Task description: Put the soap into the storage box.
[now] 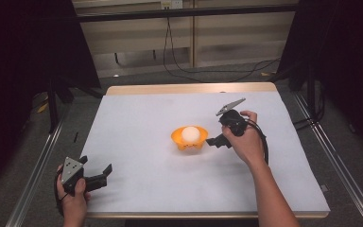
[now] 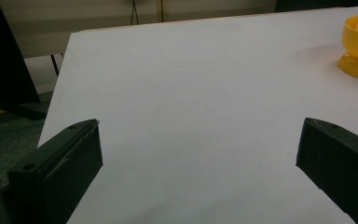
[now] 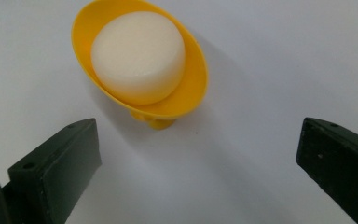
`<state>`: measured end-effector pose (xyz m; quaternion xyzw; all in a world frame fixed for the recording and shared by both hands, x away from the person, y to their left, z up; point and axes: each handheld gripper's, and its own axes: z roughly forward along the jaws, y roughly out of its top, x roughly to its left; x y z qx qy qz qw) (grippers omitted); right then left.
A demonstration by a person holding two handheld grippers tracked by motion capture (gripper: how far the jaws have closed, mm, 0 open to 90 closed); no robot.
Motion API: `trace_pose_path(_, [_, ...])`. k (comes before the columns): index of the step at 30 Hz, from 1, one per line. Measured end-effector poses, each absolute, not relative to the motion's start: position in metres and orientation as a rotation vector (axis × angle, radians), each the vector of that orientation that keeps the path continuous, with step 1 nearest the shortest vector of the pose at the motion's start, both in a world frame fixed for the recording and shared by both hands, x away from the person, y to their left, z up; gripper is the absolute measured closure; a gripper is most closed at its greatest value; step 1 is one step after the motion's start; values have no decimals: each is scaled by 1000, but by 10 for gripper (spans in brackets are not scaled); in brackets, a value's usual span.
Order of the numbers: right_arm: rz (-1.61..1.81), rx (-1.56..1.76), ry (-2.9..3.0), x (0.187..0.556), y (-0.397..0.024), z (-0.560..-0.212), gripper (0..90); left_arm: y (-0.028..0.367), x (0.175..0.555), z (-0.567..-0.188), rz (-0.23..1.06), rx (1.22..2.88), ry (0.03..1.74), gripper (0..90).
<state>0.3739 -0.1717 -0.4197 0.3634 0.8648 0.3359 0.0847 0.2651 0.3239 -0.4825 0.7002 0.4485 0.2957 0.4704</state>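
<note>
Right tongs (image 1: pixel 216 141) spread wide, empty, just beside yellow cup (image 1: pixel 189 137), which sits mid-desk (image 1: pixel 137 113) holding a white puck (image 1: pixel 192 134). Left tongs (image 1: pixel 105 174) spread, empty, well away from cup. Risk: the cup's narrow foot, so a sideways nudge may tip it.

table (image 1: pixel 137 189): white top, wood edge | floor (image 1: pixel 137 78): grey, black cables (image 1: pixel 179 71) | wall (image 1: pixel 137 33): beige panels

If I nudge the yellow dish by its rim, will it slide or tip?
Probably tip: the yellow dish stands on a narrow foot under a wide rim. The white puck sits loose inside and may slide out. The right tongs are open, not touching it.
</note>
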Motion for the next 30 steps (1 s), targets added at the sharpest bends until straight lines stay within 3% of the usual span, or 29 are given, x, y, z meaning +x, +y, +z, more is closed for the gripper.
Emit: trace_pose_path(30, [996,1181,2507,348,-222,-434,0,324,265,-483,725,1714,1101,0])
